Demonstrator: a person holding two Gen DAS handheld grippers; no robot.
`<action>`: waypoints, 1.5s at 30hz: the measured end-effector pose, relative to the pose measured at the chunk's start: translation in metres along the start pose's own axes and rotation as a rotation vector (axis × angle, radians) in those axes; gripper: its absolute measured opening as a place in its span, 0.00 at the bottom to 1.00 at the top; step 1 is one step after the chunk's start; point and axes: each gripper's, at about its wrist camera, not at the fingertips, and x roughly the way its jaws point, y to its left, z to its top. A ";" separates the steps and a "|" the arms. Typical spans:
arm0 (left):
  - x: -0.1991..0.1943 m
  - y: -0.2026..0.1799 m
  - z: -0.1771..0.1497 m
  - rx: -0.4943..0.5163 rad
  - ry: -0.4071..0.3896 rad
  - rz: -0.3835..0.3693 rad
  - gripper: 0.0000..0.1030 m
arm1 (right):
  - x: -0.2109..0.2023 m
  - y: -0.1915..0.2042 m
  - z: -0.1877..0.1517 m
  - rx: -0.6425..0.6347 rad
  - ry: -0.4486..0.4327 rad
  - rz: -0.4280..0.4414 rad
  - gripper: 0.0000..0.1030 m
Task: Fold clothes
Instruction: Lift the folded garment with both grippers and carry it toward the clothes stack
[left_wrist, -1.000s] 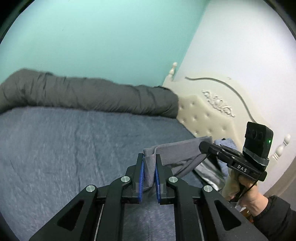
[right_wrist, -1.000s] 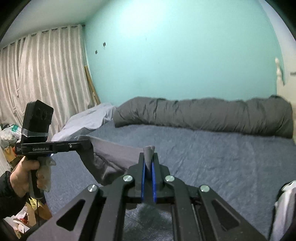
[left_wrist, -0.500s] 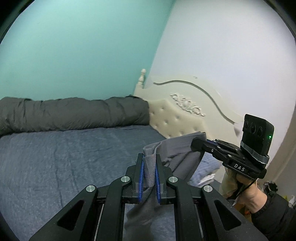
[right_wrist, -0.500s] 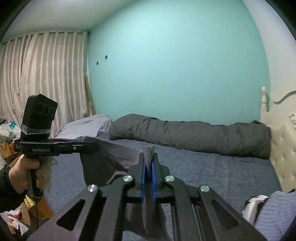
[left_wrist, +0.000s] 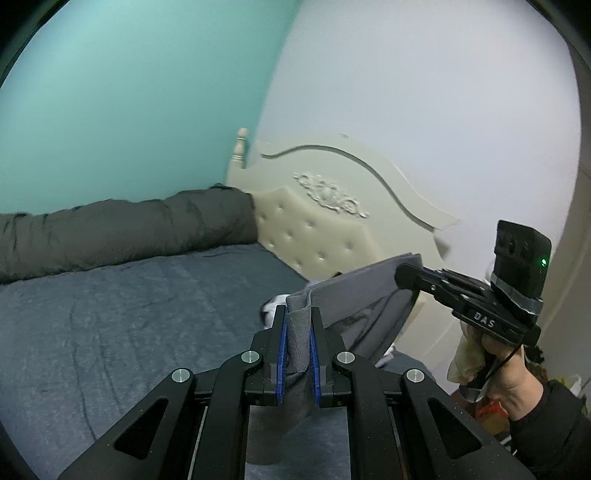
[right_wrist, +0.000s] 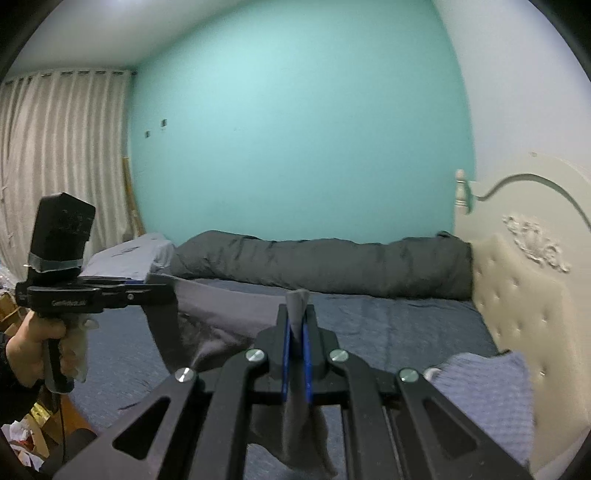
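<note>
Left wrist view: the grey garment (left_wrist: 354, 295) hangs in the air above the bed (left_wrist: 110, 314), stretched between the two tools. The left gripper (left_wrist: 297, 343) is clamped on one bunched corner of it, the cloth standing up between the blue pads (left_wrist: 281, 354). The right gripper (left_wrist: 406, 277) pinches the other corner, off to the right, held by a hand (left_wrist: 506, 376) in a dark sleeve (left_wrist: 554, 432).

In the right wrist view the same garment (right_wrist: 221, 310) sags between the tools. The right gripper (right_wrist: 296, 332) is closed on a narrow grey fold, and the left gripper (right_wrist: 162, 291) holds the far corner at the left, gripped by a hand (right_wrist: 29, 350).

Under the cloth lies the blue bed cover (right_wrist: 388, 325). A rolled dark grey duvet (right_wrist: 332, 262) lies along the teal wall (right_wrist: 295, 129), its end against the cream tufted headboard (right_wrist: 524, 295). Pale curtains (right_wrist: 55, 166) hang at the left.
</note>
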 end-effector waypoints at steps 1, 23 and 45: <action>0.005 -0.006 0.002 0.007 0.004 -0.006 0.10 | -0.006 -0.005 -0.002 0.006 0.001 -0.011 0.05; 0.152 -0.144 0.030 0.103 0.103 -0.176 0.10 | -0.111 -0.145 -0.037 0.085 0.025 -0.249 0.05; 0.388 -0.054 0.072 -0.110 0.286 -0.116 0.11 | 0.053 -0.299 -0.036 0.173 0.234 -0.353 0.05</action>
